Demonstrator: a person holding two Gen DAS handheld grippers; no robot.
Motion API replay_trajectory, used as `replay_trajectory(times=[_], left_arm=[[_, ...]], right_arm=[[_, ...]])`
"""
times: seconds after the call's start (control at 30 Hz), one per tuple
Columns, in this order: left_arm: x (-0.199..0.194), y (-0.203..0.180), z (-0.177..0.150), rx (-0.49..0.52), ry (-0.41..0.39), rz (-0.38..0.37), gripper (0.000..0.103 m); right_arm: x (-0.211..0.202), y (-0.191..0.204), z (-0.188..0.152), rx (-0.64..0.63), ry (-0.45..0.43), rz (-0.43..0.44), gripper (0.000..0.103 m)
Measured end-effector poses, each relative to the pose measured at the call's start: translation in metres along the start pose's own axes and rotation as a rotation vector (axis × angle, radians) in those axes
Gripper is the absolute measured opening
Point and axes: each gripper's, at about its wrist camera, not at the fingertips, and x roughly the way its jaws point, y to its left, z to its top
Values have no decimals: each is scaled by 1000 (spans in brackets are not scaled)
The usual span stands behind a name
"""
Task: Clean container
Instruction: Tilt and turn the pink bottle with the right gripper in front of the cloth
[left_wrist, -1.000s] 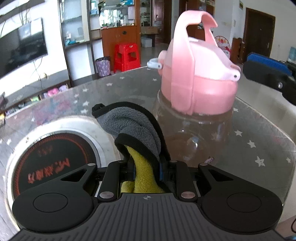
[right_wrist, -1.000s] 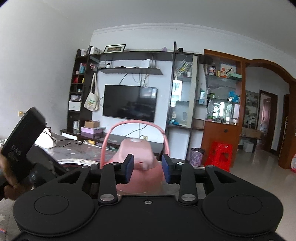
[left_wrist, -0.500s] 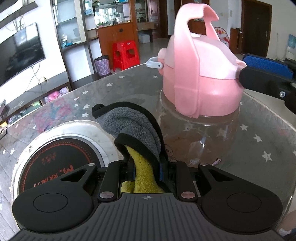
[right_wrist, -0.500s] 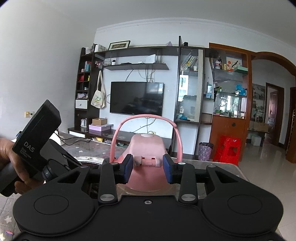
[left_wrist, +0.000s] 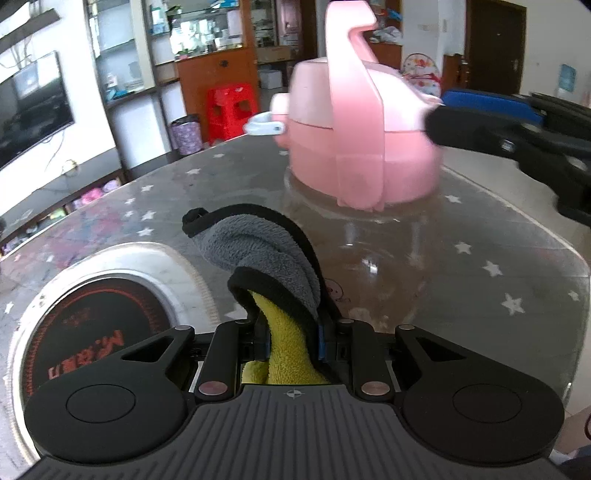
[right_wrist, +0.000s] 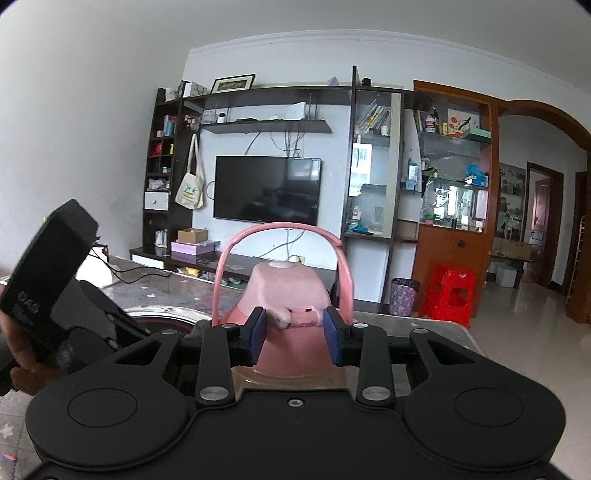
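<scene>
A clear plastic container (left_wrist: 373, 266) with a pink lid (left_wrist: 365, 155) and a tall pink handle stands on the starred glass table (left_wrist: 498, 258). My left gripper (left_wrist: 291, 341) is shut on a grey and yellow cloth (left_wrist: 266, 258), which hangs just left of the container's clear wall. In the right wrist view my right gripper (right_wrist: 295, 332) is open with its blue pads either side of the pink lid (right_wrist: 288, 291), at the lid's back. In the left wrist view its finger (left_wrist: 498, 136) reaches the lid's right side.
A round induction cooker (left_wrist: 92, 325) with red markings is set in the table at the left. The table's edge runs close behind and to the right of the container. The left hand-held unit (right_wrist: 44, 280) shows at the left of the right wrist view.
The right gripper has moved forward and lower, so its pads now flank the pink lid. The left gripper with the cloth has come closer to the container.
</scene>
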Motion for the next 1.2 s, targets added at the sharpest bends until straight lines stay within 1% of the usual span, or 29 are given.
replay_trajectory(times=[0.1,0.3,0.53,0.67,0.97,1.2], left_arm=[[2,-7,-1,1,-4,-30,21],[3,-10,0,-4,1,-30,21],[-22,-11,19,-16,-73,-9,21],[-24,-16,21,-3,-88,-4,21],[-12,-14,11,-17,-47,-24,21],[3,-10,-1,-45,2,-33,21]], right_arm=[[0,-1,0,0,3,-1,35],[1,-4,-1,0,9,-4,35],[1,-7,-1,0,16,-8,35],[1,-9,-2,2,18,-11,35],[1,-8,-2,8,16,-14,35],[2,-7,-3,12,13,-21,35]])
